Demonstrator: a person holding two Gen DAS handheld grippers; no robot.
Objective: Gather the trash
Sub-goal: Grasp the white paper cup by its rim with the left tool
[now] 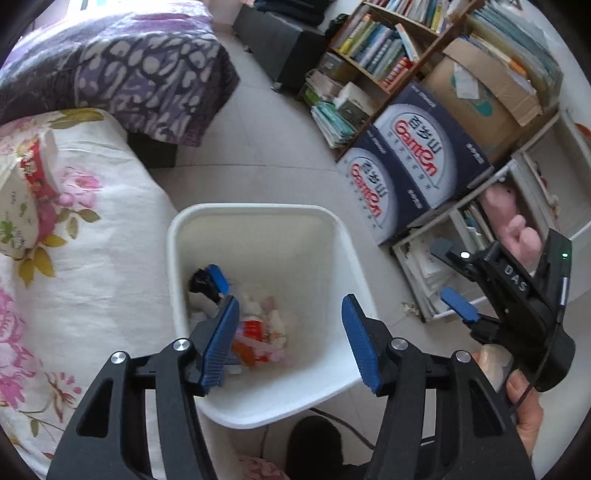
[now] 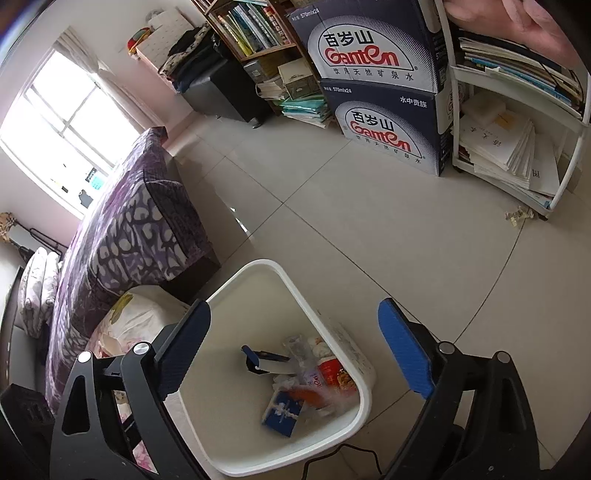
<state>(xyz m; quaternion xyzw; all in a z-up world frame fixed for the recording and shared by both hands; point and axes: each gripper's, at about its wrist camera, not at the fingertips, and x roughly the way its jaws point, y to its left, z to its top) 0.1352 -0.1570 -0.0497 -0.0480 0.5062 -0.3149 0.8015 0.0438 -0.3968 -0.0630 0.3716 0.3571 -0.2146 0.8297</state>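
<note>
Jaws spread, empty, both grippers over bin (image 1: 258, 221) | left view: right gripper (image 1: 452, 277) | right view: blue carton (image 2: 282, 413)

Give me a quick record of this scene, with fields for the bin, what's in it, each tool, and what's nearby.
bin: white bin standing on the tiled floor, no lid
contents: mixed trash, including a red cup and a blue carton
left tool: left tool above the bin, open, nothing between the pads
right tool: right tool above the bin, open, empty
beside the bin: floral bedding
across the floor: two stacked water boxes, bookshelf
</note>
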